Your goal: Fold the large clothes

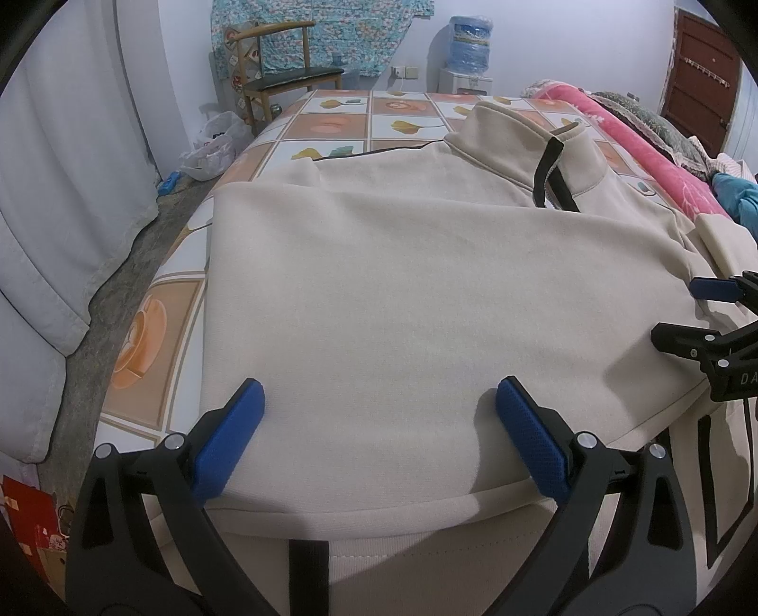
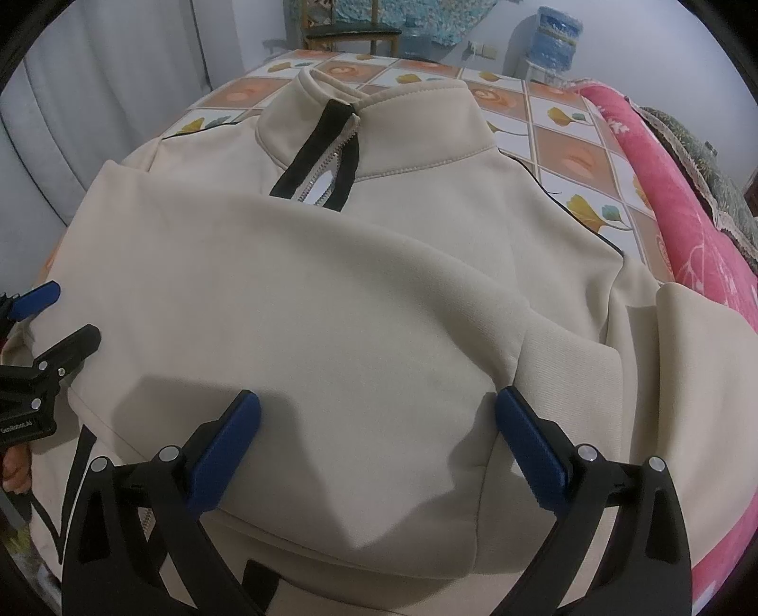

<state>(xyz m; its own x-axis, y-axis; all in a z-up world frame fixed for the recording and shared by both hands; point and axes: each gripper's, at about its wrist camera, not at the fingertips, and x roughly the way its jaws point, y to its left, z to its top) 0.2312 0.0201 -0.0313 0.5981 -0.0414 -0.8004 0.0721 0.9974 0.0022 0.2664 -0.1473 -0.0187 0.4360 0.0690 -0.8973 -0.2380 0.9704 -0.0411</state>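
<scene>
Cream jacket (image 1: 379, 284) spread on the bed (image 1: 331, 128), collar at the far end, one side folded over the front. Left gripper (image 1: 379, 412) and right gripper (image 2: 376, 421) over the near hem — fingers spread wide, pinching nothing.

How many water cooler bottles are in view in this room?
1. The blue water bottle sits atop a white dispenser against the far wall, beyond the bed where the beige jacket lies. Both views show the same bottle; others may be hidden.
</scene>
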